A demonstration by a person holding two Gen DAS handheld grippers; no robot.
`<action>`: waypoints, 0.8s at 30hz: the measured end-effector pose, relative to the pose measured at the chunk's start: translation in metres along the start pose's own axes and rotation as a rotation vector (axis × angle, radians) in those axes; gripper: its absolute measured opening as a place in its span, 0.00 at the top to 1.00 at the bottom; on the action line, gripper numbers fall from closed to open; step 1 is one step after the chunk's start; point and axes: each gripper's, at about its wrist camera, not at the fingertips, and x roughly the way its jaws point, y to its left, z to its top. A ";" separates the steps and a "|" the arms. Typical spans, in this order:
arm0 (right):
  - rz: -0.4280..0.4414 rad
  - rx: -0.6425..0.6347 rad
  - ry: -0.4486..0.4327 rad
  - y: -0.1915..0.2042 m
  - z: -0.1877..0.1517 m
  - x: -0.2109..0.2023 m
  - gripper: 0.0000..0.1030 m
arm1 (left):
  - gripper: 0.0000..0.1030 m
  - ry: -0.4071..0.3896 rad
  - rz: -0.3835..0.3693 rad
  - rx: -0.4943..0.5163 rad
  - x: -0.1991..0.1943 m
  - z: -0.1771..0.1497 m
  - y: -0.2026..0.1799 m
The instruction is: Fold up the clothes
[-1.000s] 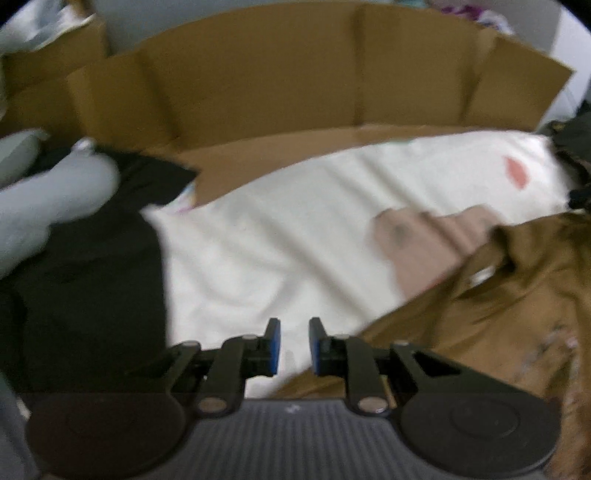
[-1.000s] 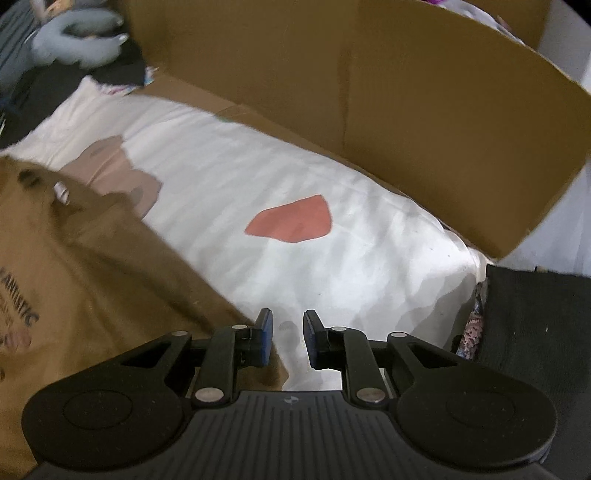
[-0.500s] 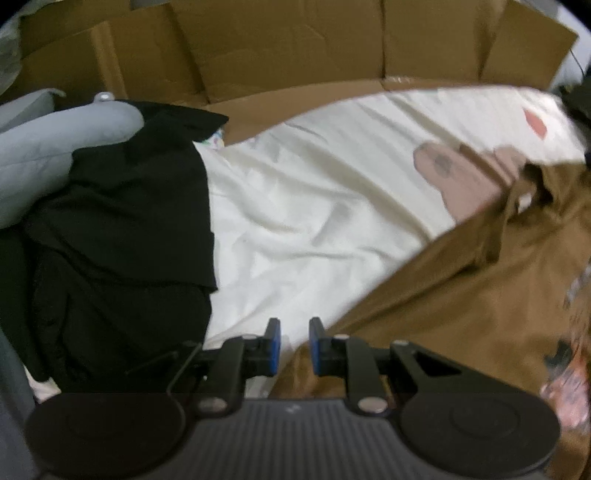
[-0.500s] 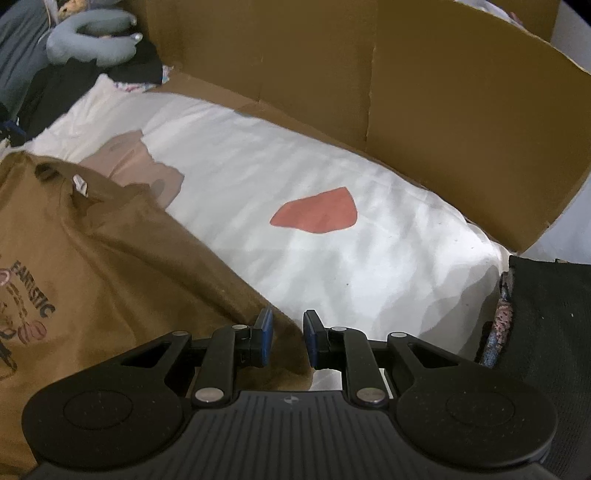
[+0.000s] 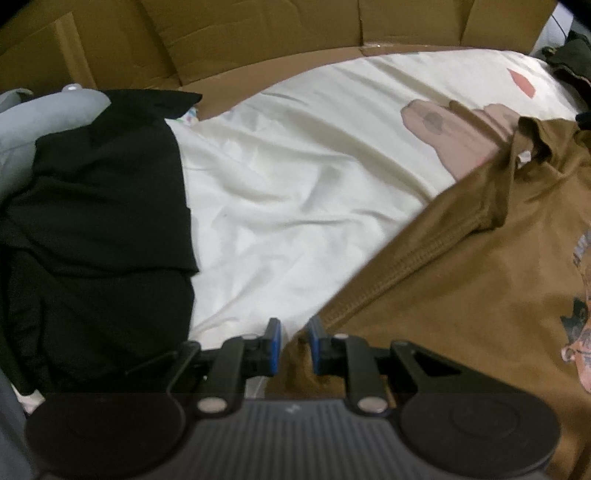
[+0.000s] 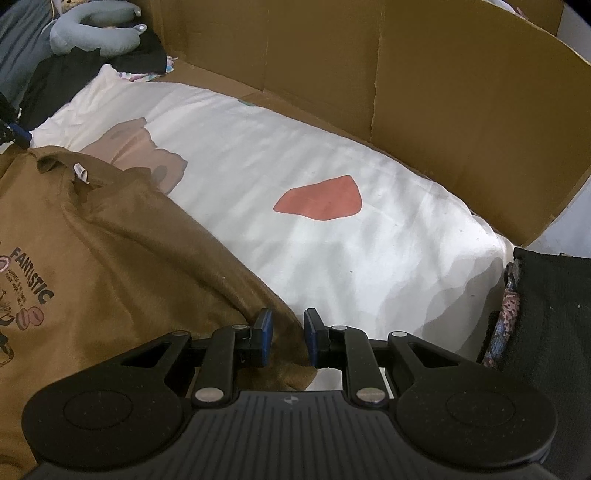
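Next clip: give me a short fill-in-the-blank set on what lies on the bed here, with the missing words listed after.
1. The brown T-shirt carries the printed word ____.
2. On the white sheet, the flat-coloured patch nearest the cardboard wall is ____ in colour.
3. In the left wrist view, the pile of clothes left of the sheet is ____ in colour.
4. The grey neck pillow rests on ____ fabric.

Missing words: FANTASTIC; red; black; black
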 end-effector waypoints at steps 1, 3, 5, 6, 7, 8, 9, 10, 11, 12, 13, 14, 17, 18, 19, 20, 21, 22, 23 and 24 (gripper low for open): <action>0.002 -0.001 0.001 0.000 0.000 0.000 0.76 | 0.83 0.008 0.000 0.018 0.001 0.000 -0.001; 0.003 -0.003 0.003 0.000 0.000 0.000 0.76 | 0.82 0.018 -0.004 0.049 0.002 -0.001 -0.004; 0.003 -0.006 0.005 0.000 0.000 0.001 0.76 | 0.82 0.028 0.004 0.066 0.006 -0.003 -0.005; 0.003 -0.008 0.008 0.000 0.000 0.001 0.76 | 0.82 0.035 0.012 0.071 0.008 -0.003 -0.006; 0.003 -0.010 0.009 0.000 0.000 0.002 0.76 | 0.82 0.040 0.017 0.073 0.009 -0.003 -0.005; 0.002 -0.013 0.011 0.000 -0.001 0.002 0.76 | 0.81 0.044 0.020 0.075 0.010 -0.003 -0.005; 0.001 -0.015 0.012 0.001 -0.001 0.002 0.76 | 0.82 0.040 0.015 0.071 0.009 -0.003 -0.004; 0.000 -0.018 0.014 0.001 -0.001 0.003 0.76 | 0.82 0.031 0.004 0.066 0.007 -0.002 -0.003; -0.001 -0.020 0.015 0.001 -0.001 0.003 0.76 | 0.82 0.020 -0.004 0.065 0.004 -0.001 -0.002; -0.002 -0.023 0.017 0.002 -0.001 0.004 0.76 | 0.82 0.010 -0.012 0.064 0.001 0.001 -0.001; -0.003 -0.025 0.018 0.002 -0.001 0.004 0.76 | 0.81 -0.001 -0.020 0.063 -0.002 0.003 0.000; -0.003 -0.026 0.019 0.002 -0.001 0.004 0.76 | 0.81 0.001 -0.023 0.067 -0.001 0.005 0.000; -0.005 -0.027 0.021 0.002 -0.001 0.006 0.76 | 0.82 0.018 -0.026 0.086 0.005 0.009 0.000; -0.005 -0.029 0.022 0.003 -0.001 0.006 0.76 | 0.82 0.023 -0.028 0.092 0.007 0.011 0.000; -0.006 -0.030 0.022 0.003 -0.001 0.006 0.76 | 0.82 0.029 -0.029 0.098 0.009 0.012 0.000; -0.006 -0.032 0.022 0.003 -0.001 0.006 0.76 | 0.82 0.032 -0.034 0.104 0.010 0.012 0.000; -0.007 -0.034 0.022 0.003 -0.001 0.006 0.76 | 0.82 0.035 -0.040 0.109 0.011 0.012 -0.001; -0.006 -0.034 0.022 0.003 -0.001 0.006 0.76 | 0.82 0.037 -0.047 0.114 0.012 0.012 -0.002; -0.006 -0.033 0.022 0.003 -0.001 0.006 0.76 | 0.82 0.039 -0.051 0.118 0.012 0.012 -0.002; -0.005 -0.033 0.022 0.002 -0.001 0.006 0.76 | 0.82 0.045 -0.056 0.124 0.012 0.012 -0.001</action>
